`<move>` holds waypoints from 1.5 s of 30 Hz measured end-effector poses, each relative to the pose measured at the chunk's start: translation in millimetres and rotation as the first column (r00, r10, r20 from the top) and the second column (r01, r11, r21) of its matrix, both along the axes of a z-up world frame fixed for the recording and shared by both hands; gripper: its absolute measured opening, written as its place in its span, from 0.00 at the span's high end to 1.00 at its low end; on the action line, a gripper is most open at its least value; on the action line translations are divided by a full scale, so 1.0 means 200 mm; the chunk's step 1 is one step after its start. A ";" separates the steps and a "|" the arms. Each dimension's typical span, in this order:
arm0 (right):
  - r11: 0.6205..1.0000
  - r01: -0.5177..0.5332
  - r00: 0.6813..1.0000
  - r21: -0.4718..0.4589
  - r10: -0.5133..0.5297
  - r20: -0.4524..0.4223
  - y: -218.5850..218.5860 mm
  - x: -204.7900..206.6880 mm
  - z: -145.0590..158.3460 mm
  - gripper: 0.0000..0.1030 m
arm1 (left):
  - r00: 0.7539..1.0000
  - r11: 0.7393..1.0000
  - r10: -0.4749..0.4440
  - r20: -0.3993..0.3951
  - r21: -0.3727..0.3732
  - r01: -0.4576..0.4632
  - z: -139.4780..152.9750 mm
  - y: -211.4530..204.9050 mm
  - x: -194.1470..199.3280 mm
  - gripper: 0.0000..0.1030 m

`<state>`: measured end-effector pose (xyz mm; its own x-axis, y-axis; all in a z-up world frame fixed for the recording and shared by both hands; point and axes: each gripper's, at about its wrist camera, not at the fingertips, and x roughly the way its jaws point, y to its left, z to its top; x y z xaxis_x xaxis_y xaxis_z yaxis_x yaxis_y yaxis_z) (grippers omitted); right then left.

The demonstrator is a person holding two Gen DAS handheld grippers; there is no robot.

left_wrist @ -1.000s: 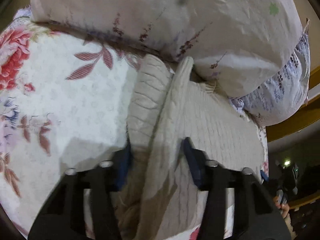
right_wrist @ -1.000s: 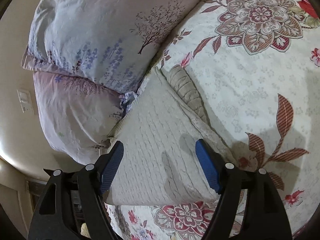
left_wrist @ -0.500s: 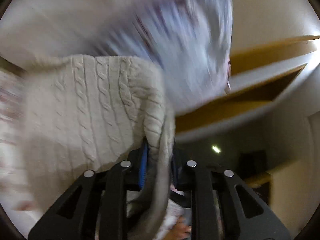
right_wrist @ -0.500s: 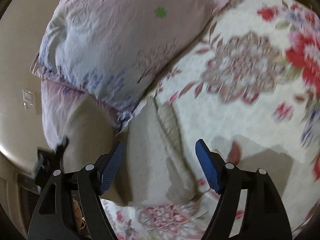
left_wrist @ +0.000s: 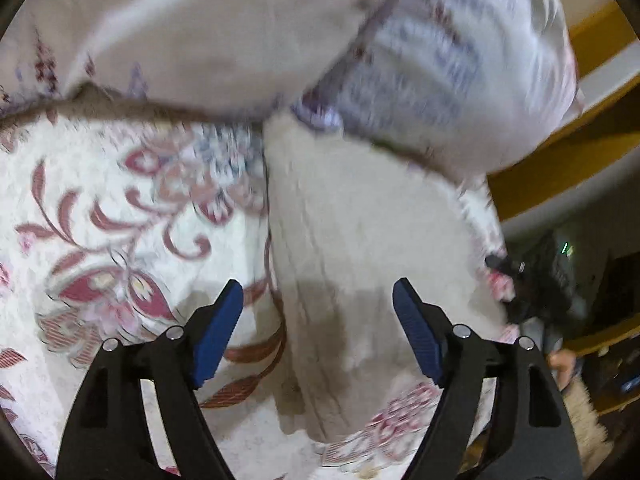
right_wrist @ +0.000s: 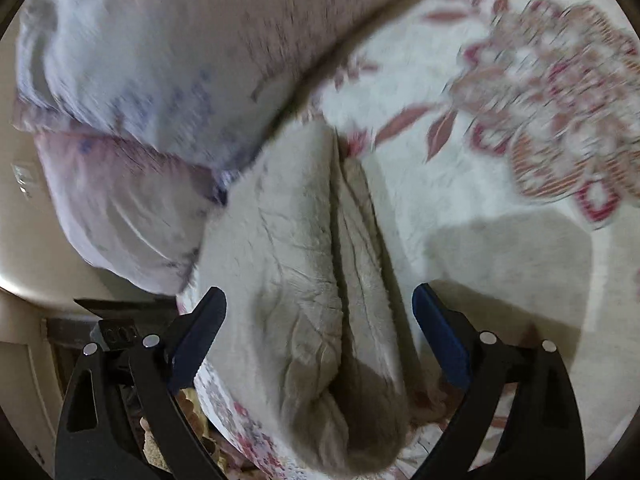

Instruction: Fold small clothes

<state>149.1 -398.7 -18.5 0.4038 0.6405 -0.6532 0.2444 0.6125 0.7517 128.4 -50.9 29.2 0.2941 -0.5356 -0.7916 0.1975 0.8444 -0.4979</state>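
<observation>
Released since half a second ago, cream knit sweater now lies folded on the floral bedspread, centre frame, top edge against the pillows. Left gripper fingers wide, holding nothing, above its lower part. Right gripper fingers wide too, hovering over the sweater's folded ridge. Both views motion-blurred.

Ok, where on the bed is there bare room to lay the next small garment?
Bare bedspread lies on the sweater's right in the right wrist view, running out to the big flower motif; in the left wrist view it is the floral stretch on the sweater's left. Crowded at the far end: the pillows press against the sweater's top edge.
</observation>
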 end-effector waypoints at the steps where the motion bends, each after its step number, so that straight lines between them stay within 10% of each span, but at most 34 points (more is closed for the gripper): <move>1: 1.000 -0.012 1.000 -0.012 0.012 -0.002 0.03 0.00 -0.01 0.22 | 1.000 1.000 -0.010 -0.003 0.018 0.010 -0.01 -0.07 0.02 0.22; 4: 0.997 -0.044 0.999 -0.061 0.045 0.017 0.13 -0.02 -0.04 0.53 | 1.000 0.999 -0.017 0.020 0.040 0.016 -0.07 -0.18 0.03 0.21; 6: 0.998 -0.029 0.998 -0.048 0.032 0.058 0.14 -0.05 -0.02 0.62 | 1.000 1.000 -0.006 0.009 -0.008 0.006 -0.09 -0.24 0.08 0.40; 9: 0.995 -0.044 0.992 -0.086 0.054 0.117 0.21 -0.10 0.06 0.66 | 0.999 0.998 0.000 0.049 -0.067 0.003 -0.05 -0.17 0.07 0.63; 12: 0.987 -0.123 0.978 -0.105 0.139 0.157 0.35 -0.16 0.12 0.67 | 0.992 0.993 -0.013 0.122 -0.117 0.027 0.06 0.02 -0.03 0.65; 16: 0.944 -0.246 0.961 -0.220 0.268 0.074 0.58 -0.20 0.10 0.48 | 0.982 0.999 0.018 0.190 0.027 -0.024 0.13 0.18 -0.13 0.60; 21: 0.978 -0.035 0.986 -0.205 0.068 0.153 0.49 -0.17 0.17 0.29 | 0.946 0.975 0.108 0.306 0.155 -0.162 0.25 0.40 -0.33 0.31; 24: 0.960 -0.076 0.988 -0.268 0.108 0.109 0.58 -0.05 0.12 0.75 | 0.935 0.961 0.113 0.336 0.203 -0.189 0.29 0.39 -0.41 0.24; 29: 0.947 0.093 0.994 -0.308 -0.072 0.078 0.46 0.09 0.06 0.83 | 0.943 0.943 0.039 0.332 0.299 -0.144 0.20 0.30 -0.54 0.12; 32: 0.949 0.097 0.994 -0.301 -0.077 0.078 0.46 0.03 0.09 0.73 | 0.951 0.934 0.018 0.307 0.334 -0.126 0.14 0.26 -0.59 0.02; 36: 0.851 0.146 0.982 -0.504 -0.064 0.175 0.48 -0.29 0.25 0.06 | 0.964 0.926 -0.005 0.264 0.366 -0.095 0.06 0.20 -0.60 0.02; 41: 0.707 0.097 0.975 -0.701 0.073 0.209 0.63 -0.73 0.21 0.01 | 0.978 0.927 -0.031 0.207 0.372 -0.049 -0.03 0.10 -0.60 0.02; 45: 0.677 -0.014 0.981 -0.736 0.152 0.122 0.82 -0.78 0.04 0.01 | 0.987 0.912 -0.044 0.156 0.410 -0.025 -0.10 0.02 -0.60 0.02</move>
